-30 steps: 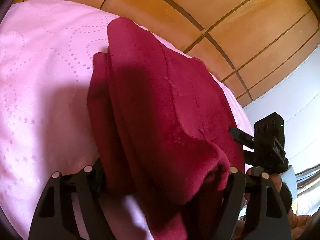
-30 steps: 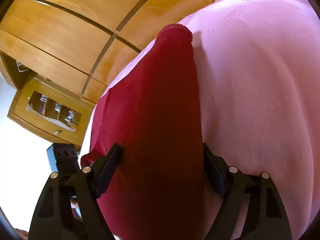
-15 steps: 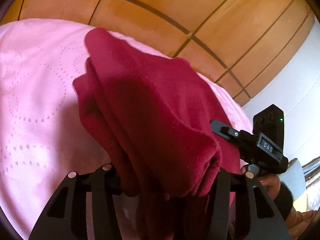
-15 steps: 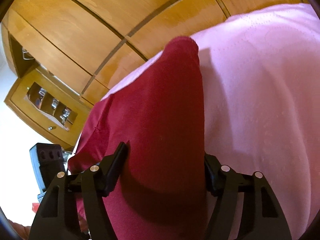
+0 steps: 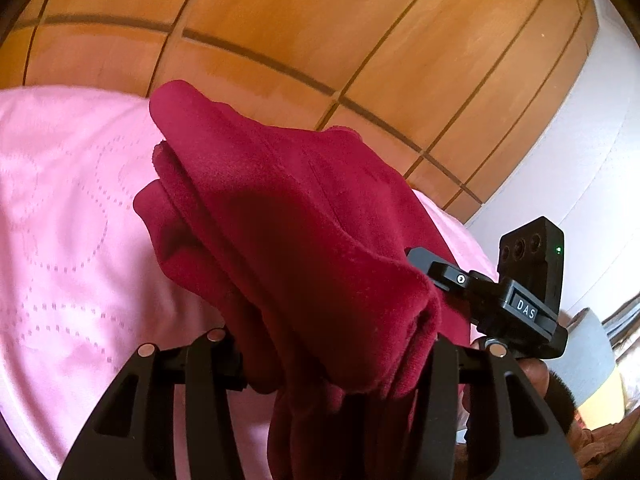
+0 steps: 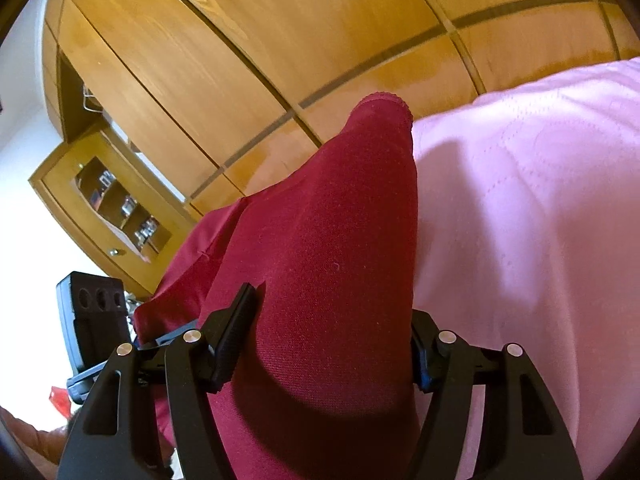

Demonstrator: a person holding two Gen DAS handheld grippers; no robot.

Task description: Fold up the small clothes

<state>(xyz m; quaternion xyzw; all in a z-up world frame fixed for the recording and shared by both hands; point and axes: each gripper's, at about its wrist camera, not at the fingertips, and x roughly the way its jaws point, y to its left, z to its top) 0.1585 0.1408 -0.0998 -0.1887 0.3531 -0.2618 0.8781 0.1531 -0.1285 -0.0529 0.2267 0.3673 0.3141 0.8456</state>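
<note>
A dark red garment [image 5: 288,208], folded into a thick bundle, is lifted off the pink bedspread [image 5: 60,220]. In the left wrist view my left gripper [image 5: 336,344] is shut on the bunched near end, and loose cloth hangs down between its fingers. In the right wrist view the red garment [image 6: 340,220] runs as one smooth fold away from my right gripper [image 6: 332,320]. That gripper's jaws are closing, with both pads pressed against the sides of the fold. The two grippers hold the same edge side by side; the right one [image 5: 520,300] shows beside the left.
Wooden wardrobe panels [image 5: 320,20] stand right behind the bed. A small wooden cabinet with a glass door [image 6: 108,208] hangs at the left in the right wrist view. A white wall [image 5: 580,160] lies to the right, and a person's hand [image 5: 536,376] grips the right tool.
Both grippers have closed in on the garment and risen, lifting its near edge off the bedspread. Both wrists have rolled, and more of the wardrobe shows above the bed.
</note>
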